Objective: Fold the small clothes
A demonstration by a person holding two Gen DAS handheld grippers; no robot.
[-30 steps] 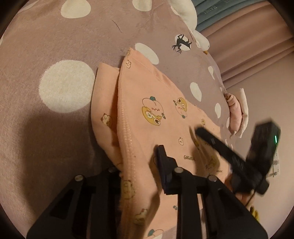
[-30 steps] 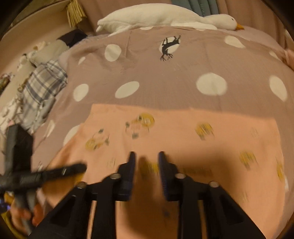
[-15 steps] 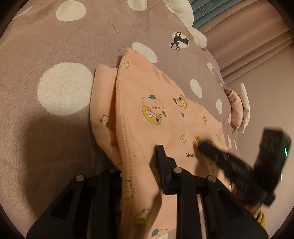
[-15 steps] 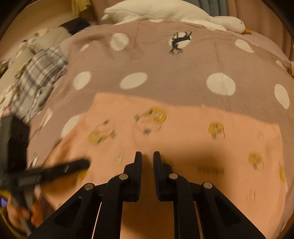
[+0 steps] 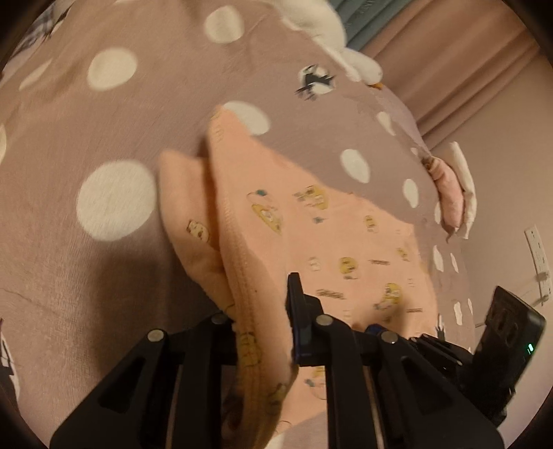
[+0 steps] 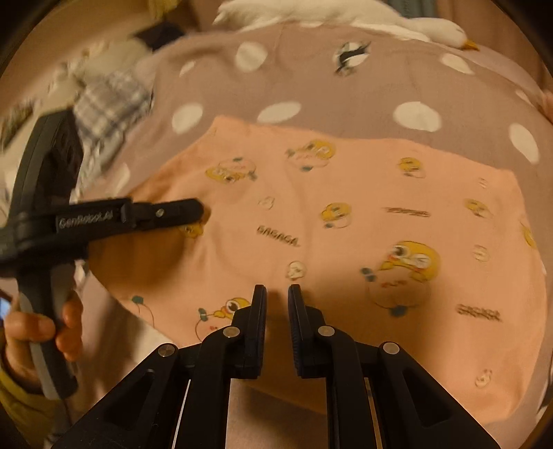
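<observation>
A bed is covered by a mauve blanket (image 6: 380, 86) with white dots. At its far edge a white plush goose (image 6: 328, 17) is laid, and plaid cloth (image 6: 110, 100) is seen far left. A peach garment (image 6: 363, 214) with yellow cartoon prints is spread on the near middle of the blanket. Its left hem is gripped by the left gripper (image 5: 262, 311), whose jaws are closing on the fabric. The right gripper (image 6: 277, 311) is held over the near edge, its jaws narrowly apart with nothing pinched.
</observation>
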